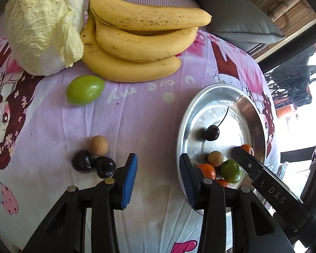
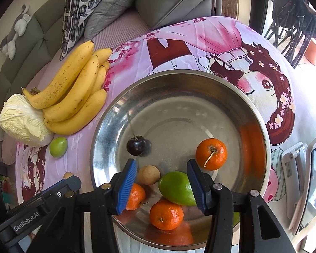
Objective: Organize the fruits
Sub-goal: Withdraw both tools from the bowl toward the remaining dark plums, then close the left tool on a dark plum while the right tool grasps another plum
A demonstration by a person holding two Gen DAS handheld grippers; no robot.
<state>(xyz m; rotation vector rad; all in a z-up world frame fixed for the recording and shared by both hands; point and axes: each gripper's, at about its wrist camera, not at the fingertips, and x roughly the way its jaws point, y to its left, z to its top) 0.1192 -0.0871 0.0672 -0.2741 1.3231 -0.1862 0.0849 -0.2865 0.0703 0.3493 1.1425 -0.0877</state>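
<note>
A steel bowl (image 2: 120, 103) holds a dark cherry (image 2: 136, 145), a tan longan (image 2: 149, 175), a green fruit (image 2: 177, 187) and three oranges, one by the right wall (image 2: 211, 154). My right gripper (image 2: 161, 185) is open and empty above the bowl's near side. My left gripper (image 1: 158, 177) is open and empty over the cloth, left of the bowl (image 1: 200, 103). Two dark plums (image 1: 92, 163) and a tan longan (image 1: 98, 145) lie just left of it. A green fruit (image 1: 85, 90) lies further back by the bananas (image 1: 137, 48).
A napa cabbage (image 1: 42, 27) lies left of the bananas. A pink cartoon cloth (image 1: 137, 109) covers the table. Grey sofa cushions (image 2: 168, 0) stand behind the table. The right gripper's finger (image 1: 261, 168) reaches over the bowl in the left wrist view.
</note>
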